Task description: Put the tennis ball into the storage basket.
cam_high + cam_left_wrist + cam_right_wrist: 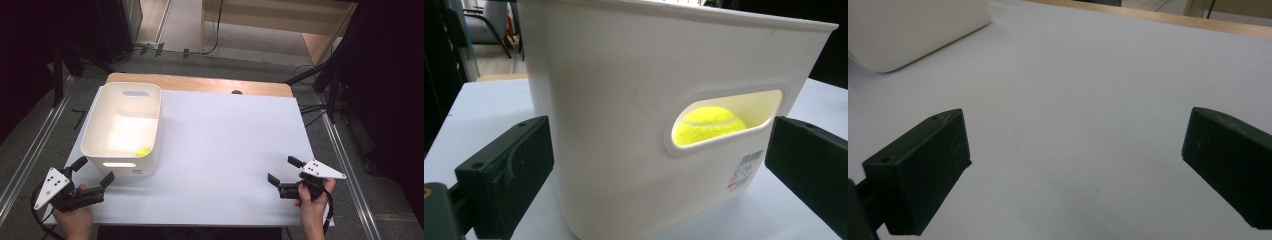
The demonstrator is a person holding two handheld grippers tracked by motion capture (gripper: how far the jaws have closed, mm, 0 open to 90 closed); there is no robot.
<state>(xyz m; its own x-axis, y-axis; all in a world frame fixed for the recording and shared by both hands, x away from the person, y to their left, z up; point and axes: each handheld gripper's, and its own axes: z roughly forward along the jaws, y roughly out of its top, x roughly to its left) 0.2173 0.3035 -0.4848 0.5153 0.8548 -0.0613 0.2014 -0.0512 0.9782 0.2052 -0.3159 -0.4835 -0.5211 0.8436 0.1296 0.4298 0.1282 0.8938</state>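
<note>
Tennis ball [709, 125] inside white bin [120, 125]

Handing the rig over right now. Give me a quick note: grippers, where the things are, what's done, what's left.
Left gripper: open, holding nothing, just short of the white bin's near wall.
Right gripper: open, holding nothing, over bare table at the right.
Tennis ball: inside the bin at its near end, visible through the handle slot.
Done: ball appears to be binned.
Left: probably nothing but backing off; confirm with the operator.
</note>
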